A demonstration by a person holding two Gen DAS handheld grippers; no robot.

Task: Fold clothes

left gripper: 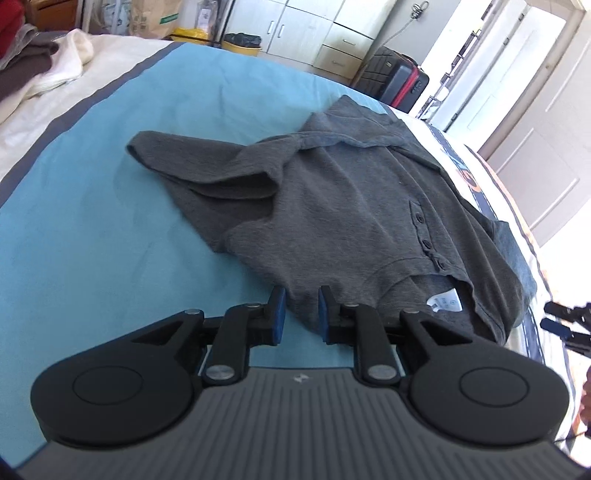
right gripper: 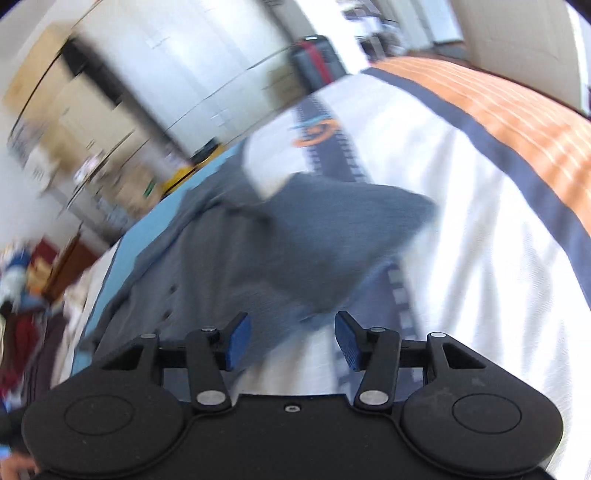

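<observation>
A dark grey polo shirt (left gripper: 351, 206) lies spread on the blue sheet (left gripper: 92, 221), collar and button placket toward me, one sleeve folded at the left. My left gripper (left gripper: 301, 314) is open, its blue pads on either side of the shirt's near shoulder edge, with cloth between them. My right gripper (right gripper: 293, 341) is open and empty, just short of the shirt's other sleeve (right gripper: 332, 240), which lies on a white bedcover; this view is blurred by motion. The right gripper also shows at the edge of the left wrist view (left gripper: 565, 325).
A white bedcover (right gripper: 480, 258) with navy and orange stripes lies under the shirt's right side. A pile of white and brown clothes (left gripper: 37, 70) sits at the back left. White cabinets (left gripper: 314, 29), a black and red suitcase (left gripper: 399, 77) and a yellow bin stand beyond the bed.
</observation>
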